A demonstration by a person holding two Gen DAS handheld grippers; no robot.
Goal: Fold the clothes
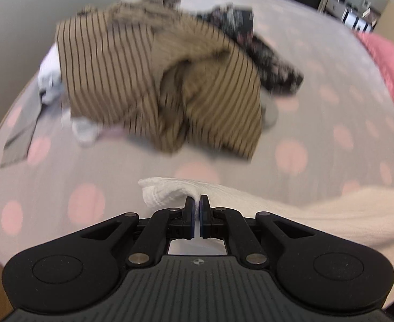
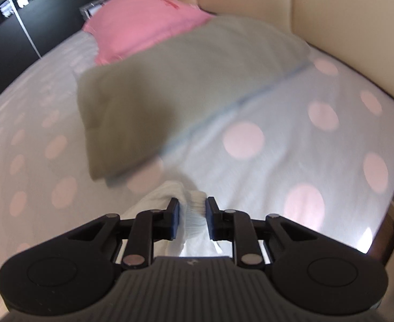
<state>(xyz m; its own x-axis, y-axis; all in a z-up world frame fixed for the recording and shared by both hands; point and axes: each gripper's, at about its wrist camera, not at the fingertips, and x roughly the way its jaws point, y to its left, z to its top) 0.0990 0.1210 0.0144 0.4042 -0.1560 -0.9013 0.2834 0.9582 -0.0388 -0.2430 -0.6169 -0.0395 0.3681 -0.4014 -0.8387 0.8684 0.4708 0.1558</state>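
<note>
A white knitted garment (image 1: 317, 212) hangs low over the bed, stretched between both grippers. My left gripper (image 1: 196, 204) is shut on one corner of it, the cloth bunched just past the pads. In the right wrist view my right gripper (image 2: 193, 209) is shut on a thicker fold of the same white garment (image 2: 167, 193), which fills the gap between its pads. Beyond the left gripper, a tan striped garment (image 1: 154, 80) lies crumpled on the bed, on top of a pile.
The bed sheet (image 2: 277, 161) is pale with pink dots. A dark patterned garment (image 1: 266, 53) and white clothes (image 1: 49, 77) lie by the striped one. A folded grey-green cloth (image 2: 170, 86) and a pink pillow (image 2: 143, 24) lie near the cream headboard (image 2: 344, 26).
</note>
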